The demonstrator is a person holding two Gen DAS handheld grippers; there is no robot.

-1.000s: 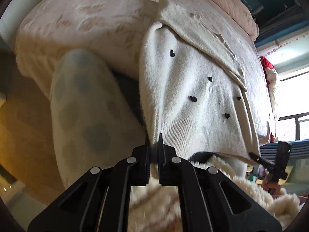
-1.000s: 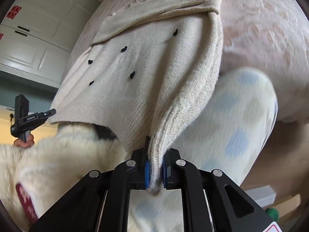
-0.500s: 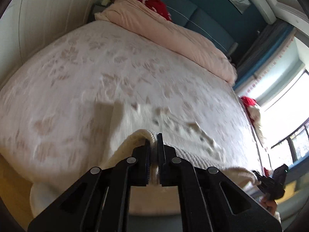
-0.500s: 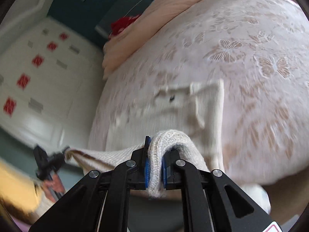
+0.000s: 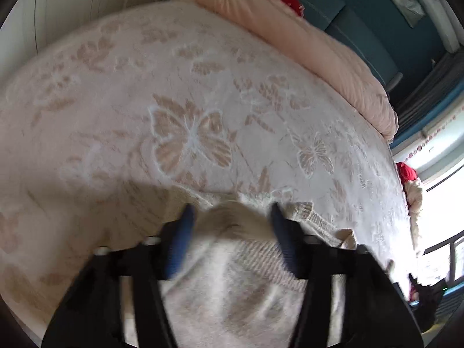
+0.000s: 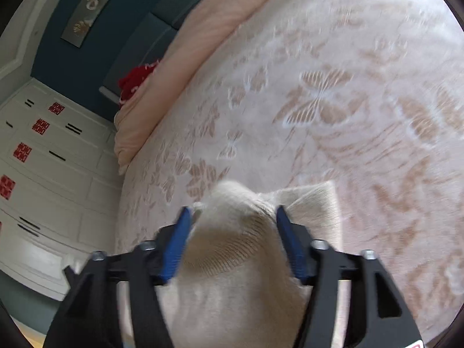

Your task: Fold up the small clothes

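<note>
A cream knit sweater (image 5: 246,264) lies on the bed, its ribbed hem folded over on top of the rest. My left gripper (image 5: 232,217) is open, its blue-padded jaws spread on either side of a hump of the sweater's fabric. In the right wrist view the sweater (image 6: 232,261) bulges up between the spread jaws of my right gripper (image 6: 232,217), which is open too. The lower part of the sweater is hidden under both grippers.
The bed (image 5: 188,101) has a pale pink cover with butterfly patterns. A pink duvet (image 5: 304,37) lies rolled along the far side, by a red item (image 6: 136,78). White cabinets (image 6: 43,174) stand to the left. A window (image 5: 440,197) is at right.
Both grippers carried the sweater's hem up from the bed's edge and forward over the garment, then opened and let go of it. The hem now lies on the sweater.
</note>
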